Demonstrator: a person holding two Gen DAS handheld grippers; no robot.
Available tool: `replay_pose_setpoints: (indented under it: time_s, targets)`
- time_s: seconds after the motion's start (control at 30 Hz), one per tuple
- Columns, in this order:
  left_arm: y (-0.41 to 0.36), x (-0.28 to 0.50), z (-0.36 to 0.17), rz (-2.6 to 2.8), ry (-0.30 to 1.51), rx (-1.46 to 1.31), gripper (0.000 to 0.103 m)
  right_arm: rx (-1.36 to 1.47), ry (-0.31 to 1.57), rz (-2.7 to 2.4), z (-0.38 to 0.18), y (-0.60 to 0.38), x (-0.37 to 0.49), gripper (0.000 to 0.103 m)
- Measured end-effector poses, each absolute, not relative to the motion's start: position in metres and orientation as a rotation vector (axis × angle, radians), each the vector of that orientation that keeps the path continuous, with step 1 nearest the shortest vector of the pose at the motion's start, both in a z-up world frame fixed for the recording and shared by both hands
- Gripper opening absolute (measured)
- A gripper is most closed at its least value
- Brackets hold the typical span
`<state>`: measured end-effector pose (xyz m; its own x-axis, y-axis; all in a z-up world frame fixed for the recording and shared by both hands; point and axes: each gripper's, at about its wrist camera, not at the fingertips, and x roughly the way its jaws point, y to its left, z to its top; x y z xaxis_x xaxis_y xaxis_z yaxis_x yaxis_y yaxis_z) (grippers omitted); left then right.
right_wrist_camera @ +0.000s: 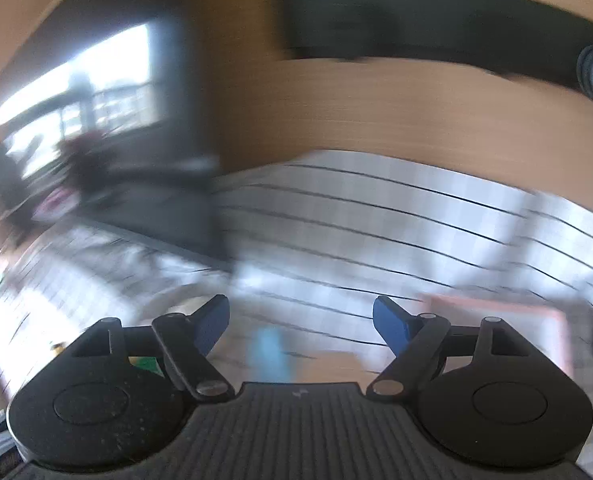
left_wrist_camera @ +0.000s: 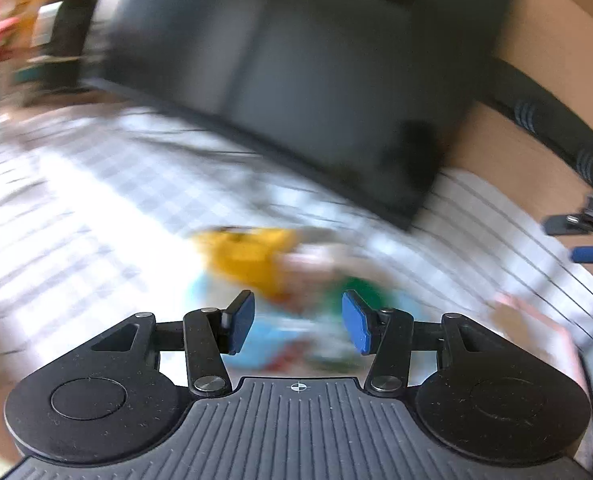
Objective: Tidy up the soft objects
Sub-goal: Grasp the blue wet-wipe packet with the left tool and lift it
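Both views are smeared by motion. In the left wrist view my left gripper is open over a blurred heap of soft things: a yellow one, a green one and something light blue on a checked cloth. Nothing sits between its blue pads. My right gripper's blue-tipped fingers show at the right edge. In the right wrist view my right gripper is open and empty above the checked cloth, with a light blue smear below the gap.
A dark sofa stands behind the cloth against a tan wall. A pink-edged box or tray lies at the lower right in the right wrist view. A bright window and dark furniture are at the left.
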<state>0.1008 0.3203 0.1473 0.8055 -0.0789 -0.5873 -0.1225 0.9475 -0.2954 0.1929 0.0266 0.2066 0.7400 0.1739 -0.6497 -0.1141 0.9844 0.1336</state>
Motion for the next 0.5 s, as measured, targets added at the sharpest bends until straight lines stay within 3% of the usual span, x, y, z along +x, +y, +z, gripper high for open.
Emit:
replay_pose_setpoints:
  time_s: [0.17, 0.3, 0.5]
  targets:
    - [0.392, 0.086, 0.134, 0.1, 0.685, -0.496, 0.053, -0.036, 0.744, 0.359, 0.194, 0.114, 0.195, 0.08]
    - [0.412, 0.08, 0.11, 0.068, 0.702, -0.579, 0.053, -0.202, 0.83, 0.531, 0.15, 0.168, 0.185, 0.08]
    - [0.43, 0.074, 0.09, -0.069, 0.731, -0.698, 0.053, -0.551, 0.734, 0.639, 0.093, 0.236, 0.154, 0.079]
